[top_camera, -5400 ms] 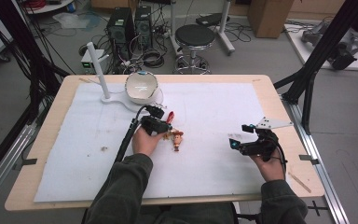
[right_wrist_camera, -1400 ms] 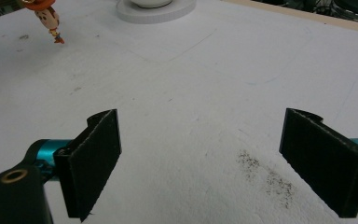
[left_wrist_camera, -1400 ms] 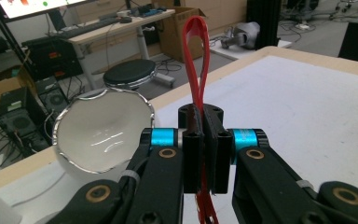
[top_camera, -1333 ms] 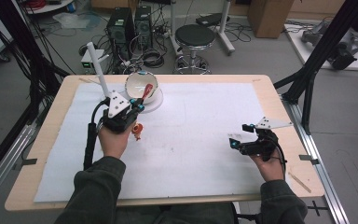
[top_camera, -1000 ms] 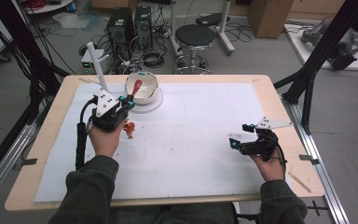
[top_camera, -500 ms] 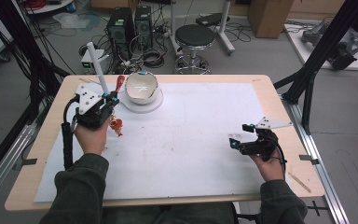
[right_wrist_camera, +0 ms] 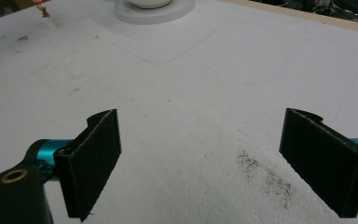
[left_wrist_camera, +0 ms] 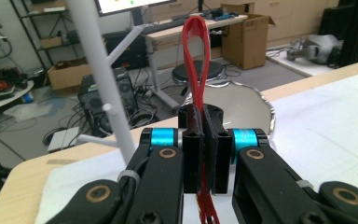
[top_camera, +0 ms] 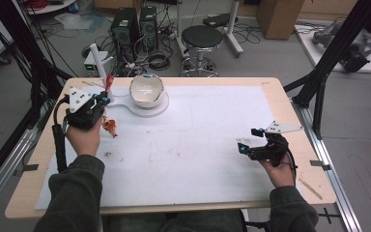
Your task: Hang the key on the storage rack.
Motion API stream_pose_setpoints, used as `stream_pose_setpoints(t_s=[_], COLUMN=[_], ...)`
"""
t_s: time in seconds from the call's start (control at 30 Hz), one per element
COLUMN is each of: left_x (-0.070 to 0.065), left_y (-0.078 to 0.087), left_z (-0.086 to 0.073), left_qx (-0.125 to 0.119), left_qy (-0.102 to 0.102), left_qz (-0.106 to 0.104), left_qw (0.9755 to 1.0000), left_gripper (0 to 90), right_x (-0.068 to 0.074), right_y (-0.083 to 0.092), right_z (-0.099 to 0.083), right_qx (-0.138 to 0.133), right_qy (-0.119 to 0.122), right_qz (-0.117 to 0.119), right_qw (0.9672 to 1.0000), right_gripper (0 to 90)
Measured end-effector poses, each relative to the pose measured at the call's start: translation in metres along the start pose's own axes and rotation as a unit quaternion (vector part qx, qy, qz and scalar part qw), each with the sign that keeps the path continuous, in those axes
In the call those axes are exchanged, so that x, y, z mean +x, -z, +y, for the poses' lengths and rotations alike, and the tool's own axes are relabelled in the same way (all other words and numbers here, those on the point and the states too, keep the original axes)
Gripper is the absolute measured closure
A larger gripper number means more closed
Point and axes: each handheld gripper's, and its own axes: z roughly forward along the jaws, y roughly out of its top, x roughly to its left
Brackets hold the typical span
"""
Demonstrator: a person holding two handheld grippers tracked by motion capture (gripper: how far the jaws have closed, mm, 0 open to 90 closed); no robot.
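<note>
Going left to right from the white branched peg stand (top_camera: 100,60) at the table's far left corner: the left gripper (top_camera: 105,99) has travelled leftward past the white ceramic bowl (top_camera: 147,91) over the last moments and now sits just in front of that stand. Its jaws are pressed together on a thin red loop of cord (left_wrist_camera: 196,56), whose upper end rises near the stand's pole, and a small orange-red charm (top_camera: 110,126) dangles below. I judge this puts the loop nearly in place to be hung on one of the pegs. Far right of the stand, the right gripper (top_camera: 244,146) rests on the white paper sheet (top_camera: 198,145) covering the table (top_camera: 280,92), jaws spread wide and holding nothing; it has stayed put. The charm is too small to identify, and I cannot tell which peg the loop is aimed at
</note>
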Motion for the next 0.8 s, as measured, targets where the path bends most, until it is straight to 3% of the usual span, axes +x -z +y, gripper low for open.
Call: stream_pose_setpoints(t_s=[0.4,0.8], left_x=[0.018,0.031], left_y=[-0.008,-0.022], left_z=[-0.007,-0.015], left_qx=[0.019,0.043], left_qy=[0.005,0.012], left_qz=[0.031,0.063], left_qw=[0.9993,0.997], left_gripper=[86.5,86.5], right_x=[0.0,-0.001], right_y=[-0.001,-0.003], right_z=[0.0,0.0], right_qx=[-0.001,0.001], right_qy=[-0.002,-0.002], right_qz=[0.001,0.004], right_qw=[1.0,1.0], right_gripper=[11.9,11.9])
